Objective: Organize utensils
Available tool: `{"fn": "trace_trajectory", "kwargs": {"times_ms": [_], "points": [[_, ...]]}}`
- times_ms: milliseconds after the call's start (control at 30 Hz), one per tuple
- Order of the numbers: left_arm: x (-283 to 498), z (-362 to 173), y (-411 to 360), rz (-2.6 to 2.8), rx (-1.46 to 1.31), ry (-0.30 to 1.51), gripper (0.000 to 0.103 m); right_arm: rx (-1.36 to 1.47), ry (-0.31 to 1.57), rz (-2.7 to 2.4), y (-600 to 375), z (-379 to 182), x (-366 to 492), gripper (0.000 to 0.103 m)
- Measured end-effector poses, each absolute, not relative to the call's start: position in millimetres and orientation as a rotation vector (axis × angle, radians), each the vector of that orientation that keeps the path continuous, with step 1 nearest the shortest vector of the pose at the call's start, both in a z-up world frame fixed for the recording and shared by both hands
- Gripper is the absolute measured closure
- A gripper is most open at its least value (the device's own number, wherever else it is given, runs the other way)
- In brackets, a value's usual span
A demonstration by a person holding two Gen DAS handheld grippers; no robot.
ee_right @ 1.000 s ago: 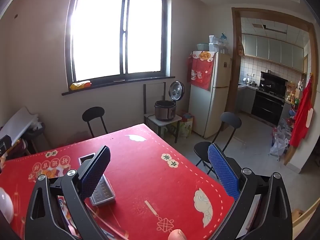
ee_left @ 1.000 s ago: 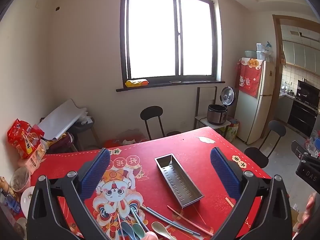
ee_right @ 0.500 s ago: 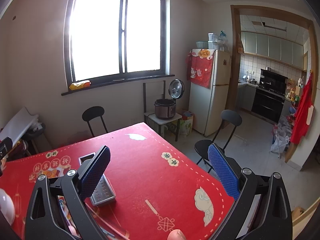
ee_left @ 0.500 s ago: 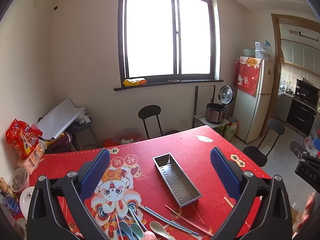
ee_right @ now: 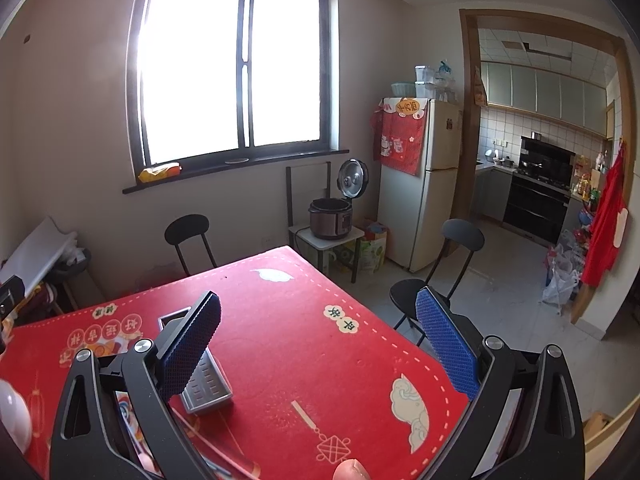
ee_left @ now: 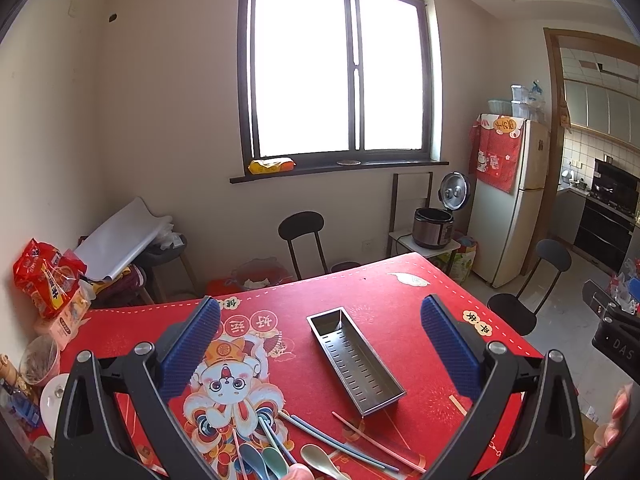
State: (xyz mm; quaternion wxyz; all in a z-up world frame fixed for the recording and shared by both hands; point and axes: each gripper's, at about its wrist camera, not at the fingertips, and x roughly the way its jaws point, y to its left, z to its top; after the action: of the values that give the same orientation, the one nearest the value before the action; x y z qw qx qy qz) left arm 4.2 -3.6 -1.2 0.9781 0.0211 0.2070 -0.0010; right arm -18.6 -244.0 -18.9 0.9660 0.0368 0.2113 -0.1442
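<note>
A long perforated steel utensil tray (ee_left: 354, 358) lies empty on the red tablecloth (ee_left: 384, 300); it also shows in the right wrist view (ee_right: 206, 386), partly behind my left finger. Chopsticks (ee_left: 374, 436) and several spoons (ee_left: 276, 460) lie loose on the cloth in front of the tray, near the bottom edge. My left gripper (ee_left: 320, 344) is open and empty, held above the table over the tray. My right gripper (ee_right: 318, 340) is open and empty, above the table's right part.
A snack bag (ee_left: 46, 276), a cup (ee_left: 38, 360) and a white bowl (ee_left: 52, 400) stand at the table's left edge. Black chairs (ee_left: 304, 240) (ee_right: 444, 276) stand at the far and right sides. The table's right edge (ee_right: 404, 344) drops to the floor.
Both views have shifted only slightly; the left wrist view has tilted a little. Both grippers stay open and nothing on the table has moved.
</note>
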Motion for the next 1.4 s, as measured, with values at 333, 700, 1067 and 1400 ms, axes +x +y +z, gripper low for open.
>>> {"fn": "trace_trajectory", "kwargs": {"times_ms": [333,700,1067,1400], "points": [[4.6,-2.1,-0.4,0.004,0.043,0.420,0.005,0.075,0.430,-0.290,-244.3,-18.9,-18.8,0.008],[5.0,-1.2,2.0,0.009,0.045,0.427,0.005,0.074,0.431,-0.290,-245.6,-19.0,-17.9,0.008],[4.2,-2.1,2.0,0.015,0.047,0.426,0.005,0.078,0.434,-0.287,-245.4,-19.0,-16.4,0.008],[3.5,-2.7,2.3,0.027,0.046,0.432,0.005,0.080,0.450,-0.281,-244.1,-21.2,-10.0,0.008]]}}
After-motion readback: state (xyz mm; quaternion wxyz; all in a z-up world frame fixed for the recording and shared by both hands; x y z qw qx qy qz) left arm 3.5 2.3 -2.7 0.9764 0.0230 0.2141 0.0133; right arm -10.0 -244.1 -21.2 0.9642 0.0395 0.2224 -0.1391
